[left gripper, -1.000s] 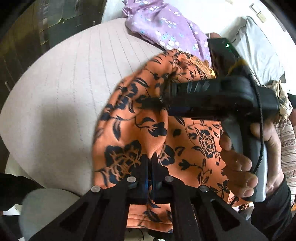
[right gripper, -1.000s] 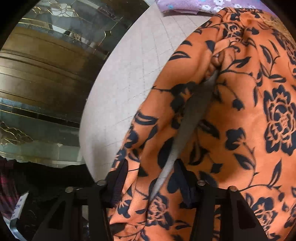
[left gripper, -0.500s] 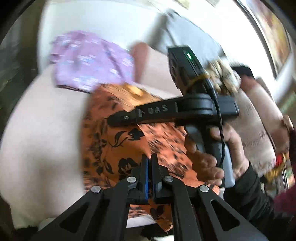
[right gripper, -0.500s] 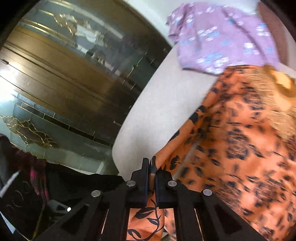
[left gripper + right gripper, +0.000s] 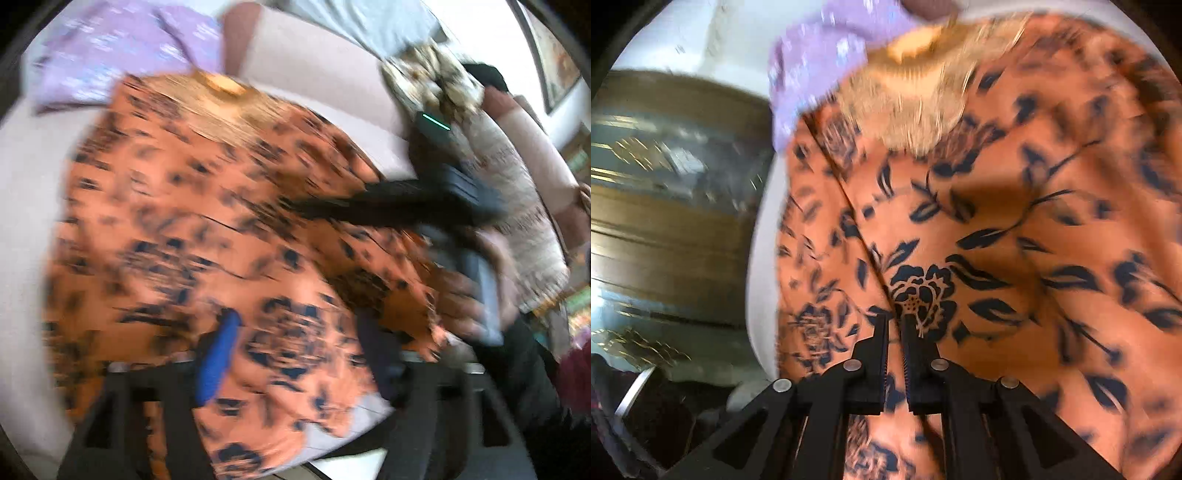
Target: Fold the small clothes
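Pinching a fold of the orange dress [image 5: 997, 229], my right hand-held gripper [image 5: 895, 325] has its jaws pressed nearly together on the cloth. My left hand-held gripper [image 5: 295, 354] is spread wide, cloth lying between its fingers [image 5: 218, 354]. Blur hides finer detail. The dress lies on a pale cushion [image 5: 22, 206], a purple garment [image 5: 118, 48] at 11 o'clock. My right hand [image 5: 461, 302] grips its handle at 3 o'clock.

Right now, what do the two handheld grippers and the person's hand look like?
The right gripper is matte black, with silver screws and ridged inner pads. The left gripper is black too, one finger blue-faced. The right hand shows bare skin, a dark sleeve, and a green light on the handle.
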A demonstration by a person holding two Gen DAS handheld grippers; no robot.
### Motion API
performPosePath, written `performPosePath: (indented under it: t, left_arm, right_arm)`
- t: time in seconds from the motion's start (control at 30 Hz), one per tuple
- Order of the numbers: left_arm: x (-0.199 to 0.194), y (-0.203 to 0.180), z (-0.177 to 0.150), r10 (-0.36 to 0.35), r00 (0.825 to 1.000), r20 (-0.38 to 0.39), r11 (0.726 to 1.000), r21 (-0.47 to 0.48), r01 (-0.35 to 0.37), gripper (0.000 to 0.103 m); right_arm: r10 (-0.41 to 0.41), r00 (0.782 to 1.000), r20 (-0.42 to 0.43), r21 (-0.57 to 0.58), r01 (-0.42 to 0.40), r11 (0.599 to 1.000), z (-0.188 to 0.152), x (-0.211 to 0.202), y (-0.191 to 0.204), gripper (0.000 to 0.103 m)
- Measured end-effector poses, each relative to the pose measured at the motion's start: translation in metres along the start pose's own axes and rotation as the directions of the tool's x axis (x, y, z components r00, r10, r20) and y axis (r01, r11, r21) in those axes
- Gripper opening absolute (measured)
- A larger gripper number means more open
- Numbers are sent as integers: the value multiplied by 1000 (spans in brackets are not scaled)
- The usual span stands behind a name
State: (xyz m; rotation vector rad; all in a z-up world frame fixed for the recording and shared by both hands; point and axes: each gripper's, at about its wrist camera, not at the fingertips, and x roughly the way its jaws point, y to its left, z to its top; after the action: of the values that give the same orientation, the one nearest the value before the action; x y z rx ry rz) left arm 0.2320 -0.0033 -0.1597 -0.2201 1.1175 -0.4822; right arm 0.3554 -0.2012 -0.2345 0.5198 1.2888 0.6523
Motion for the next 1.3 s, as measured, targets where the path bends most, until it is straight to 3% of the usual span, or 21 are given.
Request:
performPosePath:
  t: [0.03,0.07,0.1,0.17,0.27,0.33,0.4,0.43,0.5,0.57,0.63,0.67,0.7,0.73,0.8,0.87,0.93,0.97,1.1,1.23,1.3]
  left_arm:
    - [-5,12,0,36,999,3,999,-32,-36,72]
    - [-4,23,-3,48,999,1,997,-65,-48,72]
    - [-3,38,-6,54,999,1,992,-116,-54,72]
    - [9,66,-14,51,999,-2,976,-212,-51,71]
    - [25,79,-30,13,1000,-2,964,-267,-13,71]
    - [28,76,-35,38,999,-5,967,-253,-38,71]
    - [21,73,-35,70,998,-8,968,-242,-69,71]
    - [14,74,-36,74,997,4,967,-244,-71,71]
    - [-4,77,-37,107,994,25,962,-257,-97,72]
    - [-20,81,-40,161,986,52,954,-266,-142,74]
    - [-32,89,-49,218,975,51,939,-284,-195,76]
    - [-37,94,-54,237,970,51,930,-299,-212,76]
    - [-39,99,-59,249,967,47,923,-313,-222,76]
    - [-38,103,-63,256,966,36,916,-328,-230,76]
    - [-29,110,-72,254,967,4,905,-355,-236,76]
    - [-18,114,-81,236,972,-17,906,-359,-226,76]
    - [-13,116,-87,212,977,-34,912,-352,-210,76]
    - [-12,116,-88,201,979,-39,914,-351,-202,76]
    - [-16,122,-96,197,980,-32,907,-374,-194,74]
    - [-7,125,-99,228,971,-76,893,-382,-239,65]
    - [-2,120,-98,276,957,-91,889,-353,-290,62]
  right_arm:
    - [-11,1000,26,-18,12,1000,-10,-16,6,16]
    - [-29,998,55,-41,31,999,-21,-31,15,33]
    - [-53,995,79,-55,57,997,-31,-44,19,58]
    - [-76,989,127,-101,89,991,-65,-51,31,79]
    - [-166,981,100,-95,175,980,-95,-36,16,77]
    - [-229,972,56,-58,232,971,-105,-22,5,64]
    - [-289,957,22,-104,289,952,-107,-10,9,17]
    - [-315,949,11,-101,314,944,-107,-9,10,14]
    - [-295,954,47,-70,297,952,-109,-17,6,14]
    - [-225,960,165,-43,235,971,-124,-56,13,20]
    - [-191,952,238,-2,197,980,-139,-91,10,62]
    - [-207,933,295,32,207,978,-150,-110,9,99]
    - [-228,911,343,58,222,973,-160,-126,6,102]
    - [-244,903,354,69,235,970,-167,-136,1,102]
    - [-253,907,336,139,218,966,-171,-137,-13,101]
    - [-216,926,308,225,150,963,-178,-131,-38,97]
    - [-160,949,273,277,82,957,-180,-122,-53,74]
    - [-155,954,257,289,78,954,-180,-118,-55,71]
    - [-279,945,168,304,219,927,-179,-102,-57,64]
    - [-257,959,115,342,204,917,-175,-87,-66,63]
    - [-287,955,82,333,245,911,-171,-78,-66,64]
